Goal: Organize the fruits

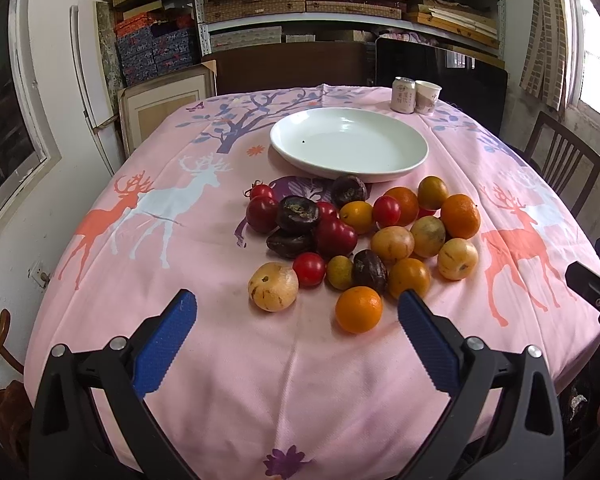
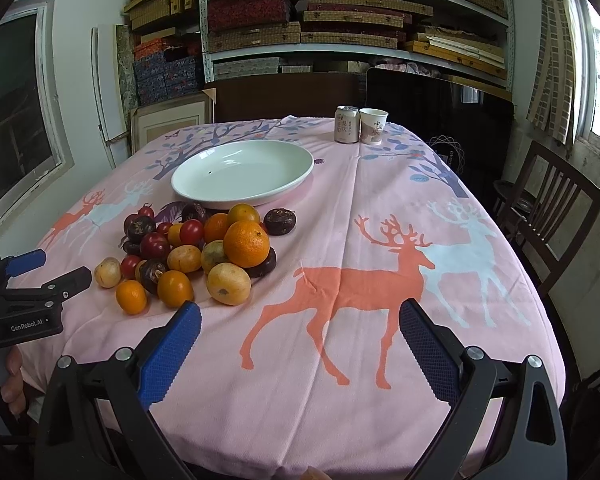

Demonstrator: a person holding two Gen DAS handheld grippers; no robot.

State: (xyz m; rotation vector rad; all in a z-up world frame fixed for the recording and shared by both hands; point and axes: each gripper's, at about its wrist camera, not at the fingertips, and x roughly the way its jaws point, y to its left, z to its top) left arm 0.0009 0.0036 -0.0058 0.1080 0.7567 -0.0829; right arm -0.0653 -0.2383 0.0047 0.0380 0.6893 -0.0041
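A pile of mixed fruit (image 1: 360, 236) lies on the pink deer tablecloth: oranges, red tomatoes, dark purple fruits and yellow speckled fruits. It also shows in the right wrist view (image 2: 196, 256). A white plate (image 1: 404, 160) sits empty just behind the pile, also in the right wrist view (image 2: 296, 184). My left gripper (image 1: 298, 308) is open and empty, just in front of a small orange (image 1: 358, 309) and a yellow fruit (image 1: 273, 286). My right gripper (image 2: 300, 320) is open and empty over bare cloth, to the right of the pile.
A drink can (image 1: 403, 94) and a paper cup (image 1: 428, 97) stand at the table's far edge. A wooden chair (image 2: 548, 208) stands at the right side. Shelves of boxes (image 2: 340, 20) fill the back wall. The left gripper's body (image 2: 24, 292) shows at the right view's left edge.
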